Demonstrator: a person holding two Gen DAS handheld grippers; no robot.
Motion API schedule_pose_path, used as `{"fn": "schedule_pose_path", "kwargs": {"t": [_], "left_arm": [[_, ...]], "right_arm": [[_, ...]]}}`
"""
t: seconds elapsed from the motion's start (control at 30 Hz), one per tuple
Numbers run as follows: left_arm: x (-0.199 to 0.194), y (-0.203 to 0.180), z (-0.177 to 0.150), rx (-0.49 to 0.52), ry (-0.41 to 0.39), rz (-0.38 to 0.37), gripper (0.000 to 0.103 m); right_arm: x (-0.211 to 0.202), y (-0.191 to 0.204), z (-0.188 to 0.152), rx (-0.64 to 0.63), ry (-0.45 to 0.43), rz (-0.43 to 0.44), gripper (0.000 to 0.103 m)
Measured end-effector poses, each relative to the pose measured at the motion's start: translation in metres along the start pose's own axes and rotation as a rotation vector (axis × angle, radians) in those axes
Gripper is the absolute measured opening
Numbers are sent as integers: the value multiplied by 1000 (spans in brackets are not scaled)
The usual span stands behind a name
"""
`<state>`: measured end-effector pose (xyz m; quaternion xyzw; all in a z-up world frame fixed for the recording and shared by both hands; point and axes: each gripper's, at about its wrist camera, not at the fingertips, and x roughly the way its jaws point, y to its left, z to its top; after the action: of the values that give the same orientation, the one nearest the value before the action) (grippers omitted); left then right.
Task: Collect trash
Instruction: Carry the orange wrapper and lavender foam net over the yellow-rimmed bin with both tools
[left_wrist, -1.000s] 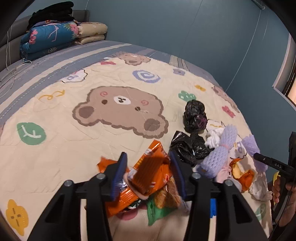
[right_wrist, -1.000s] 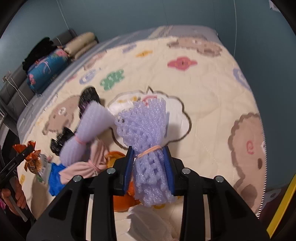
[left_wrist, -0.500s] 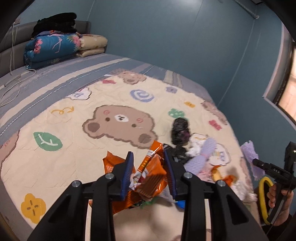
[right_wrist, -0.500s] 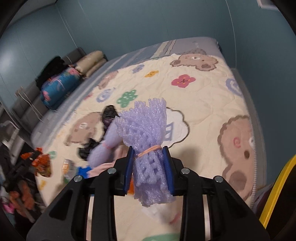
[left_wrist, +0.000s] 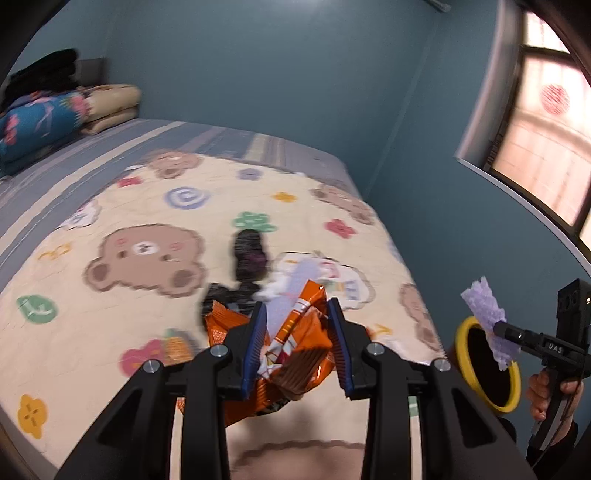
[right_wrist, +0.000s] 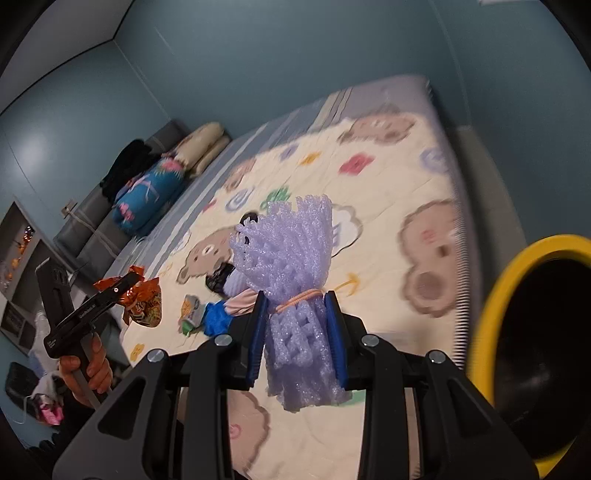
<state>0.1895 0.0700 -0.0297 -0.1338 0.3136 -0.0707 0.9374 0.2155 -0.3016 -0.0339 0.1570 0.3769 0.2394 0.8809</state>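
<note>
Both tongs hold trash, lifted clear of the bed. Left tongs (left_wrist: 297, 343) are clamped on a crumpled orange snack wrapper (left_wrist: 299, 339); its top sticks up between the blue pads and its lower part hangs beneath them, above the near edge of the bear-print quilt (left_wrist: 147, 206). Their jaws have just been closing, and the wrapper sits pinched between them. In the right wrist view the same wrapper (right_wrist: 142, 302) shows at the tip of those tongs, off the left side of the bed, with a hand (right_wrist: 86, 369) on the grip below.

Right tongs (right_wrist: 297, 339) are narrowed on a bundle of purple foam fruit netting (right_wrist: 291, 273), gripped just below the orange rubber band (right_wrist: 299, 297) around its middle. The netting fans out above the pads and droops below them. From the left wrist view that netting (left_wrist: 487, 317) hangs just in front of the mouth of a yellow-rimmed bin (left_wrist: 461, 343), which stands beside the right edge of the bed; in the right wrist view the bin's rim (right_wrist: 495, 306) fills the right side, near the tongs.

More trash lies on the quilt beyond both tongs, toward its near right part: a knotted black plastic bag (left_wrist: 249, 254), blurred white and lilac pieces (left_wrist: 295, 273), and, in the right wrist view, a blue scrap (right_wrist: 216, 319) beside a small crushed packet (right_wrist: 192, 314). Folded bedding (left_wrist: 40, 122) is stacked at the far left corner of the bed.
</note>
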Motion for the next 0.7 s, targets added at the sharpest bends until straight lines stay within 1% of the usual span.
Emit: {"fn": "schedule_pose_path", "kwargs": {"t": [0.13,0.23,0.43,0.47,0.6,0.7], "left_arm": [[6,-46,5,59,4,-77,32],[13,-85,10,94,6,-150,32],[34,-150,17,165,21,-228,32],[41,-165,18,175,32,-250,32],[61,-204,19,198,57,-302,32],[79,-236,18,211,87,-344,32]], "right_arm": [[-50,-11,3,7,-72,-32,29],[-78,-18,7,2,-116,-73,29],[-128,-39,16,36,-190,-167,30],[-136,-43,19,47,-204,-183,30],[-165,-56,27,61,-262,-264,30],[-182,-66,34,77,-287,-299,30]]}}
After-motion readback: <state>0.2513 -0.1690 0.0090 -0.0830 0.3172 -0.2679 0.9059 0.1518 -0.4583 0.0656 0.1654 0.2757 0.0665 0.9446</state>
